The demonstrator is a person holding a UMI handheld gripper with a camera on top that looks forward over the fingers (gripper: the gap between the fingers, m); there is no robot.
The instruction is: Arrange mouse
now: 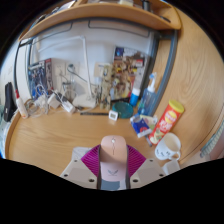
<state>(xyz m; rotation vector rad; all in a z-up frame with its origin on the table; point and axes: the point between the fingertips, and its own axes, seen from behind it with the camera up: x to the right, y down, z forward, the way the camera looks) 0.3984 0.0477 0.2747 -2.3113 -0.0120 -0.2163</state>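
Your gripper (111, 165), low in the frame, seems clamped on the mouse (112, 149); smooth, light shell, so squeeze its sides.

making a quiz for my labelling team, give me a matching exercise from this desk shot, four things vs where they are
Things:
1 white mug
2 yellow and red tube
3 small white cube
4 wooden shelf

Places:
a lying on the desk, beyond the mug
b on the desk, close beside the jaws
c above the back of the desk
d on the desk, straight ahead of the jaws

Pairs: 1-b, 2-a, 3-d, 4-c

A pale rounded thing sits between the jaws.
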